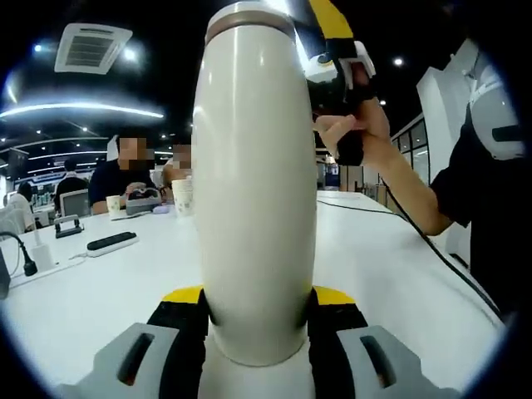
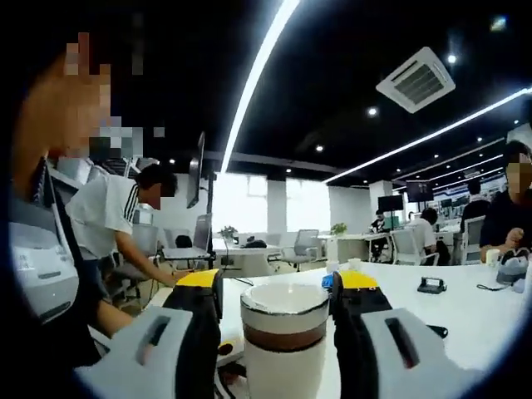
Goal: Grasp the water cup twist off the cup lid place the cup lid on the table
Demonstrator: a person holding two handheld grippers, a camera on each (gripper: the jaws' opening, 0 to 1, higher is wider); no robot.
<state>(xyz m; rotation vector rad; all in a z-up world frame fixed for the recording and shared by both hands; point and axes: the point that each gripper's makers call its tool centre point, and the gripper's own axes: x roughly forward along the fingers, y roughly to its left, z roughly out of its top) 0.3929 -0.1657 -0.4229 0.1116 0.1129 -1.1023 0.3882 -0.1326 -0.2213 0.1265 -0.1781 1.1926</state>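
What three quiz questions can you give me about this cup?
1. True or false: the left gripper is clamped on the cup.
2. What colour is the cup's body? A cream, B red, C blue.
3. Fill in: the right gripper has its jaws on either side of the cup's ____ end.
Key: 1 true; 2 A; 3 top.
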